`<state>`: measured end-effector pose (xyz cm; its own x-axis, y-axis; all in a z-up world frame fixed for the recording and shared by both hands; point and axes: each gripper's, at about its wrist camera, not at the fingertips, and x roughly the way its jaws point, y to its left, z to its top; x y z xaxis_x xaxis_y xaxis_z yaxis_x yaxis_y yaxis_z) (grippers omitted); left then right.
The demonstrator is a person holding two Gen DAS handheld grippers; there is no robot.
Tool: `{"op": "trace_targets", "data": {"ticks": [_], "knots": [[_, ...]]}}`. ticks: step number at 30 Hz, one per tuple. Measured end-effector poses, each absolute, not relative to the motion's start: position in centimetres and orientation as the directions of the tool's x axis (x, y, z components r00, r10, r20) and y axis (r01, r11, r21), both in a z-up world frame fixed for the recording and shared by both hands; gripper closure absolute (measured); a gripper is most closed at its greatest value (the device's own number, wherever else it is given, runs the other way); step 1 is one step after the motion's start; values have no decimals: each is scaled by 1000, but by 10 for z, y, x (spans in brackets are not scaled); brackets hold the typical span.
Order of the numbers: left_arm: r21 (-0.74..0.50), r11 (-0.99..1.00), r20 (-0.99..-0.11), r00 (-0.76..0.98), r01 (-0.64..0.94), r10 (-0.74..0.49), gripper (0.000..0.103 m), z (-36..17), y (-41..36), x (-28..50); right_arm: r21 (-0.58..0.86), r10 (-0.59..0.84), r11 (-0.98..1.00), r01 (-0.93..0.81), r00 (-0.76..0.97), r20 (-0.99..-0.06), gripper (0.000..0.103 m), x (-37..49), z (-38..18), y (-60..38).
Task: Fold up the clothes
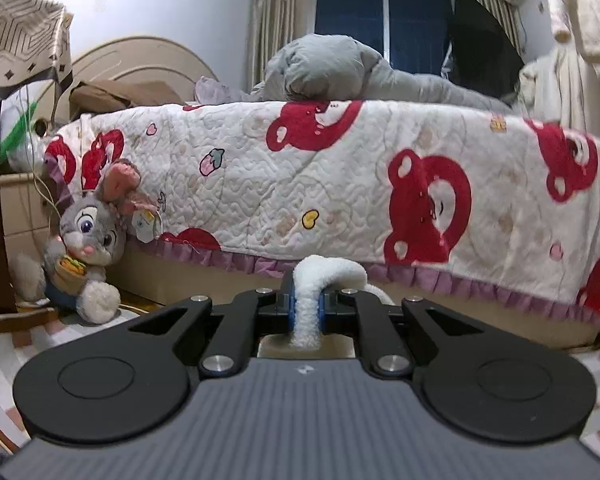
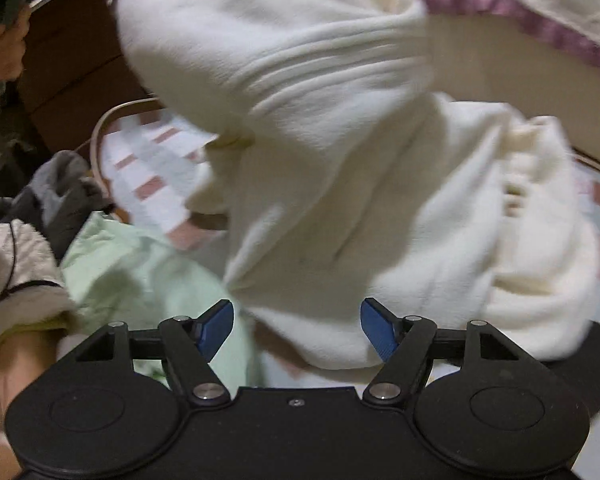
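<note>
Beside the bed (image 1: 340, 184), our left claw (image 1: 305, 312) pinches a fold of cream garment (image 2: 340, 184); our right claw (image 2: 297, 328) hangs spread just short of it.

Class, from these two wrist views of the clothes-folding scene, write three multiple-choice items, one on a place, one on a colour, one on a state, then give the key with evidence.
1. Where is the plush rabbit?
A. on the bed
B. on the floor against the bed's side
C. on the windowsill

2. What colour are the bears on the bedspread?
A. red
B. blue
C. green

3. How is the left gripper?
A. wide open
B. shut on a cream fleece garment
C. shut on nothing

Key: B, it sits below the bedspread's frill; A, red bear heads cover it; B, the fleece passes between the closed fingers.
</note>
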<state>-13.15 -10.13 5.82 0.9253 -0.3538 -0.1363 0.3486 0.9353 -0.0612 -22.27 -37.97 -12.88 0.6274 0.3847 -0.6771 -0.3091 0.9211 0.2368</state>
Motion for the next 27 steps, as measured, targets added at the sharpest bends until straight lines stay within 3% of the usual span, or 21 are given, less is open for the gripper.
{"op": "trace_targets", "data": {"ticks": [3,4,6,8,9,15,18,20,21,27], "knots": [[-65,936,-122,928,347,-353,94,67,-98,-132,169,321,943,-287,648,-691,24,-200,-142,-359],[-61,937,-117,930,343,-348,94,70,-97,-132,144,291,952,-269,654,-699,26,-192,-146,-354],[-54,942,-114,935,333,-337,94,75,-93,-134,91,225,970,-226,686,-692,41,-176,-149,-352],[-58,943,-114,937,327,-332,94,81,-86,-135,84,204,976,-201,710,-674,101,-168,-140,-358],[-54,945,-115,938,322,-326,94,84,-83,-137,98,202,978,-183,723,-661,103,-166,-132,-365],[-47,947,-114,940,317,-320,94,115,-60,-155,175,185,979,-102,805,-564,102,-181,-44,-430],[-72,946,-105,941,316,-323,94,135,-48,-168,308,277,947,-93,722,-634,90,-184,-38,-454],[-74,949,-93,945,308,-314,94,144,-43,-180,404,336,912,-65,682,-650,42,-188,-51,-463],[-72,950,-91,946,305,-311,94,146,-41,-185,444,357,895,-51,678,-642,36,-191,-63,-463],[-62,952,-109,947,299,-304,94,148,-35,-199,666,518,745,32,602,-608,35,-176,-155,-429]]}}
